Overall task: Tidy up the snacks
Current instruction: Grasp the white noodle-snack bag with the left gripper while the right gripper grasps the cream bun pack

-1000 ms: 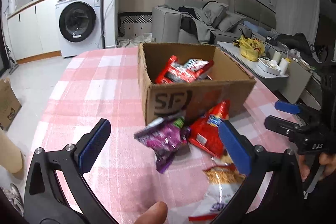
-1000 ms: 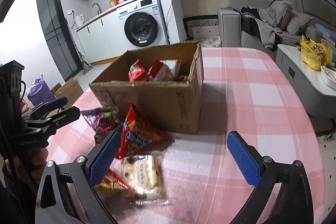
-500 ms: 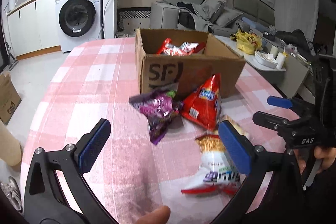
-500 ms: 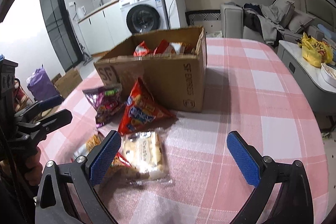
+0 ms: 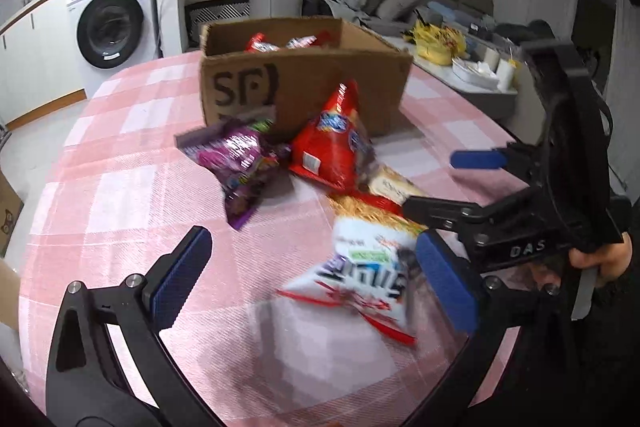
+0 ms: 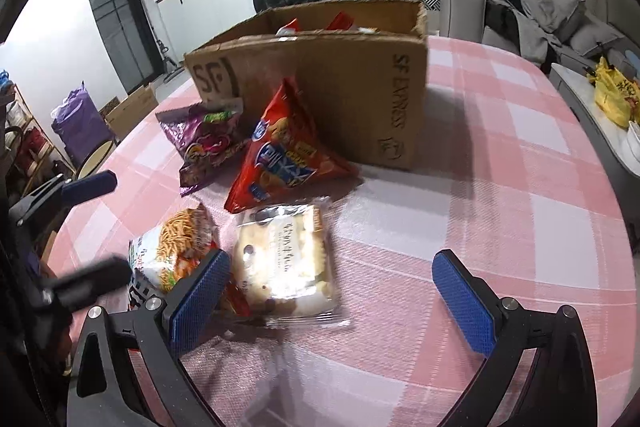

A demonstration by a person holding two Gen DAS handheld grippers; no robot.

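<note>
An open cardboard box [image 5: 304, 83] [image 6: 328, 79] marked SF stands on the pink checked table and holds a few red packets. In front of it lie a purple bag [image 5: 236, 159] [image 6: 204, 143], a red triangular bag [image 5: 332, 147] [image 6: 280, 155], a white noodle-snack bag [image 5: 364, 267] [image 6: 172, 255] and a clear-wrapped cracker pack [image 6: 284, 263] [image 5: 394, 185]. My left gripper [image 5: 316, 279] [image 6: 96, 231] is open, low over the white bag. My right gripper [image 6: 332, 291] [image 5: 452, 183] is open, with the cracker pack just ahead of its left finger.
The pink checked tablecloth [image 6: 520, 211] stretches to the right of the box. A washing machine [image 5: 112, 27], a grey sofa [image 6: 532, 11] and a low side table with a yellow bag [image 6: 612, 95] stand beyond the table. A person's hand [image 5: 600, 259] holds the right gripper.
Both grippers have dropped lower and drawn back from the box toward the loose snacks. The white bag now sits by the left gripper's right finger.
</note>
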